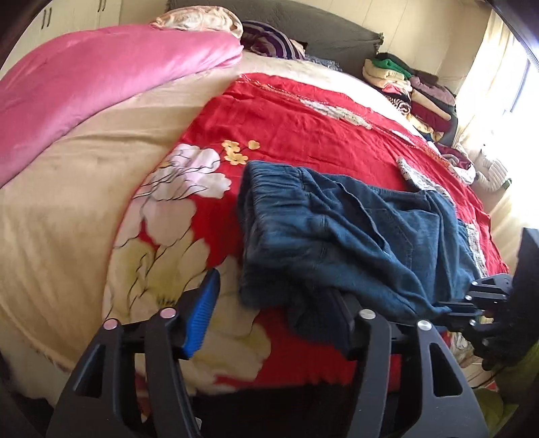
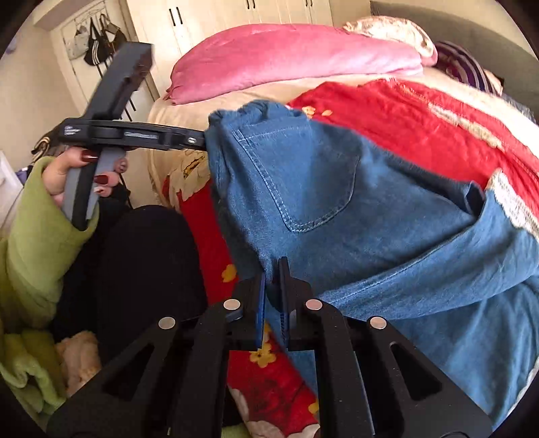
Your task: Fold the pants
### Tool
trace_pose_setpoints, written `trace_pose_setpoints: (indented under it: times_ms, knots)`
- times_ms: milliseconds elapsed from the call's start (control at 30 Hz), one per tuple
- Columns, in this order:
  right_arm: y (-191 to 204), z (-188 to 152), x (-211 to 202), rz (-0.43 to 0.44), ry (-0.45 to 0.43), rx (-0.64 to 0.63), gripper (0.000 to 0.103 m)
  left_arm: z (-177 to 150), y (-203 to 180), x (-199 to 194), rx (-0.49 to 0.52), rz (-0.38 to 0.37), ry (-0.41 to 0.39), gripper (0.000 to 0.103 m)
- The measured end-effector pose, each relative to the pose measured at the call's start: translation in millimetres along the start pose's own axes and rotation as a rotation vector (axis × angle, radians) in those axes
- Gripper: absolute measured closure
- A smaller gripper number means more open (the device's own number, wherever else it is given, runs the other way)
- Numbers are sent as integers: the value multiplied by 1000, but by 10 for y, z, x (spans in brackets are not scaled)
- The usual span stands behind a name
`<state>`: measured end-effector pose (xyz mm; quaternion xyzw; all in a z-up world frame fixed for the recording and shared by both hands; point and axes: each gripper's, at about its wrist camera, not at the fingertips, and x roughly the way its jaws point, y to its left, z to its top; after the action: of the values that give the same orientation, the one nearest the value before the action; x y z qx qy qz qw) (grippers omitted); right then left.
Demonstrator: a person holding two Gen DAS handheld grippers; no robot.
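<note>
Blue denim pants (image 1: 350, 232) lie bunched on the red floral bedspread (image 1: 286, 128), waistband toward the far left. My left gripper (image 1: 273, 303) is open, its left blue pad (image 1: 202, 313) bare; the pants' near edge drapes over its right finger. In the right wrist view the pants (image 2: 337, 202) hang lifted. My right gripper (image 2: 273, 279) is shut on the pants' lower edge. The left gripper (image 2: 198, 139) shows there at the pants' left edge. The right gripper (image 1: 471, 303) shows in the left wrist view at the pants' right edge.
A pink quilt (image 1: 101, 87) and pillows lie at the bed's far left. A stack of folded clothes (image 1: 414, 94) sits at the far right by the window. A beige blanket (image 1: 67, 215) covers the left side. Wardrobe doors (image 2: 209, 17) stand behind.
</note>
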<state>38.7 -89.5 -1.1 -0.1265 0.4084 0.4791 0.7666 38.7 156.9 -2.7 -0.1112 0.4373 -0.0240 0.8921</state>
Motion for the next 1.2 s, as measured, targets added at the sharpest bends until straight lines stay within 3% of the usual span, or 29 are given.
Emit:
trace_pose_setpoints:
  times_ms: [133, 267, 400, 467, 567, 667, 767, 833, 967, 1033, 1200]
  knots:
    - [1, -49, 58, 3, 19, -3, 100, -65, -31, -301, -26, 32, -70, 46]
    - [27, -93, 161, 12, 51, -11, 100, 15, -406, -384, 52, -6, -121, 51]
    - [91, -96, 64, 22, 46, -20, 98, 24, -635, 6, 111, -18, -34, 64]
    - [75, -47, -113, 29, -16, -11, 98, -60, -584, 270, 93, 5, 38, 65]
    - [0, 60, -220, -5, -85, -2, 96, -127, -554, 382, 86, -7, 62, 66]
    - [-123, 90, -9, -36, -30, 36, 94, -126, -549, 379, 93, -3, 57, 65]
    - [-242, 5, 333, -58, 87, 98, 92, -131, -523, 376, 87, -13, 54, 65]
    - [-268, -25, 346, -45, 77, 118, 91, -140, -533, 364, 88, -13, 53, 65]
    - [-325, 3, 95, -32, 12, 159, 75, -133, -588, 285, 89, -16, 43, 59]
    - [-385, 30, -106, -55, -41, 160, 72, -120, -617, 173, 86, -13, 15, 58]
    - [-574, 50, -561, -157, -138, 203, 61, -76, -777, -145, 112, -17, -58, 40]
